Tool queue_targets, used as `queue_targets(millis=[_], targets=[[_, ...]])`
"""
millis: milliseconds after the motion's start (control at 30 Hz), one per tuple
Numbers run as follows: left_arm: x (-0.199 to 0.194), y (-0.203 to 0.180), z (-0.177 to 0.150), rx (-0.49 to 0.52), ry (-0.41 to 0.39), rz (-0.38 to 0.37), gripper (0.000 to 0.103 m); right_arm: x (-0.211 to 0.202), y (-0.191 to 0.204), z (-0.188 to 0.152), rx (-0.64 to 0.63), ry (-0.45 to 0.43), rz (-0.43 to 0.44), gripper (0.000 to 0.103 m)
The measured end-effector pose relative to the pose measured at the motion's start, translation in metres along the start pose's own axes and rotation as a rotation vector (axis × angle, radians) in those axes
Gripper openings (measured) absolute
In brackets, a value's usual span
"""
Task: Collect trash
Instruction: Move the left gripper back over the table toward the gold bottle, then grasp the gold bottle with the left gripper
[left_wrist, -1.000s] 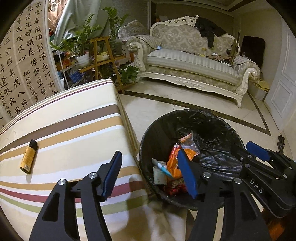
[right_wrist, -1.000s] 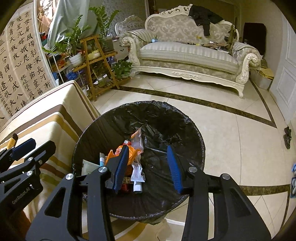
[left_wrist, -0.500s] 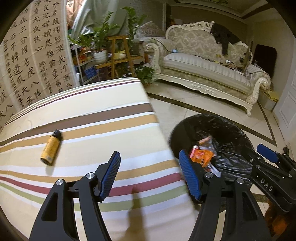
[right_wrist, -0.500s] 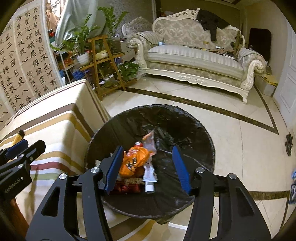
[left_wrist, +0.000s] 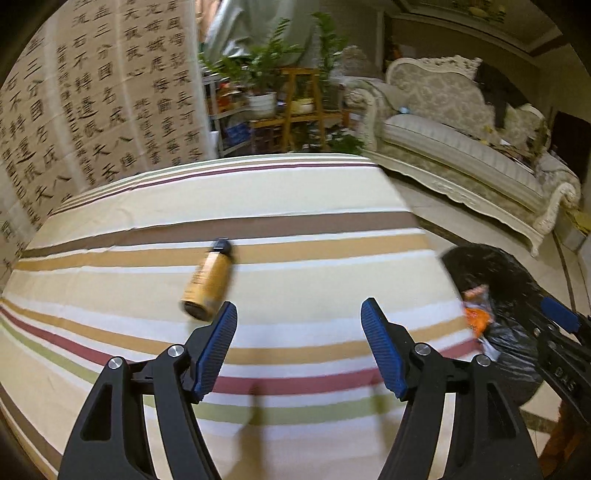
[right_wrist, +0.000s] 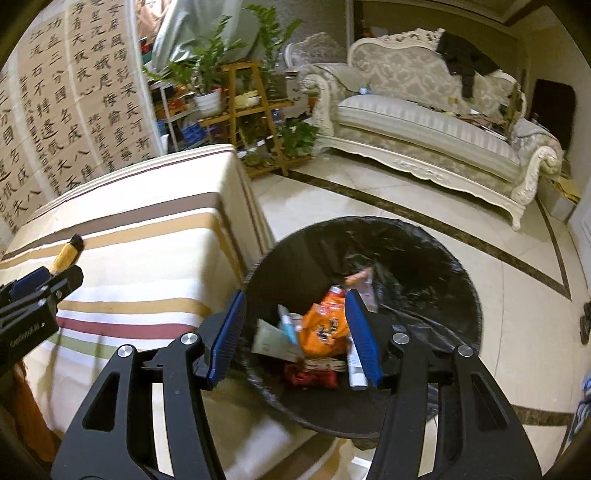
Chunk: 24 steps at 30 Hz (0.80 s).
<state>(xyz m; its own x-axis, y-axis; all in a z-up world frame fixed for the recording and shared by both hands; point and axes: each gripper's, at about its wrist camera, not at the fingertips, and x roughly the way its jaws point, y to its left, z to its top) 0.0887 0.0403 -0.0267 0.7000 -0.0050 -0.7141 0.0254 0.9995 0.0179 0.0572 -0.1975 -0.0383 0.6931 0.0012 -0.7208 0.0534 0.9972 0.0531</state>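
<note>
A small amber bottle (left_wrist: 209, 284) with a black cap lies on its side on the striped tablecloth (left_wrist: 295, 192). My left gripper (left_wrist: 298, 325) hangs over the cloth just right of the bottle; its jaws are opening, with nothing between them. The bottle (right_wrist: 66, 254) also shows in the right wrist view, behind the left gripper's fingers (right_wrist: 37, 291). My right gripper (right_wrist: 295, 325) stands open and empty above the black-lined trash bin (right_wrist: 443, 258). An orange snack bag (right_wrist: 325, 325), a paper scrap and a tube lie in the bin.
The bin (left_wrist: 509, 280) stands on the tiled floor off the table's right edge. A cream sofa (right_wrist: 424, 125) lines the far wall. A wooden plant stand (right_wrist: 247, 110) and a calligraphy screen (left_wrist: 92, 103) rise behind the table.
Both grippers have swung left, away from the bin and toward the table. The bottle now lies near the left gripper's left finger. The right gripper's jaws have widened.
</note>
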Motion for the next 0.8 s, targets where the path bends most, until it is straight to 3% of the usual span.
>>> queue_targets(millis=[233,400,600,667,800], targets=[[0.017,0.041,0.009,-0.060,0.030,0.065,0.068,0.011,0.038,0.009,-0.069,0.016,0.044,0.054],[0.032,0.057,0.011,-0.071,0.078,0.065,0.068,0.019,0.060,0.017,-0.094,0.023,0.072,0.054],[0.041,0.063,0.014,-0.065,0.107,0.040,0.053,0.026,0.078,0.021,-0.120,0.035,0.095,0.054],[0.044,0.064,0.014,-0.061,0.118,0.025,0.041,0.028,0.081,0.021,-0.124,0.040,0.098,0.054],[0.044,0.060,0.014,-0.029,0.110,0.029,0.026,0.029,0.082,0.021,-0.123,0.046,0.099,0.054]])
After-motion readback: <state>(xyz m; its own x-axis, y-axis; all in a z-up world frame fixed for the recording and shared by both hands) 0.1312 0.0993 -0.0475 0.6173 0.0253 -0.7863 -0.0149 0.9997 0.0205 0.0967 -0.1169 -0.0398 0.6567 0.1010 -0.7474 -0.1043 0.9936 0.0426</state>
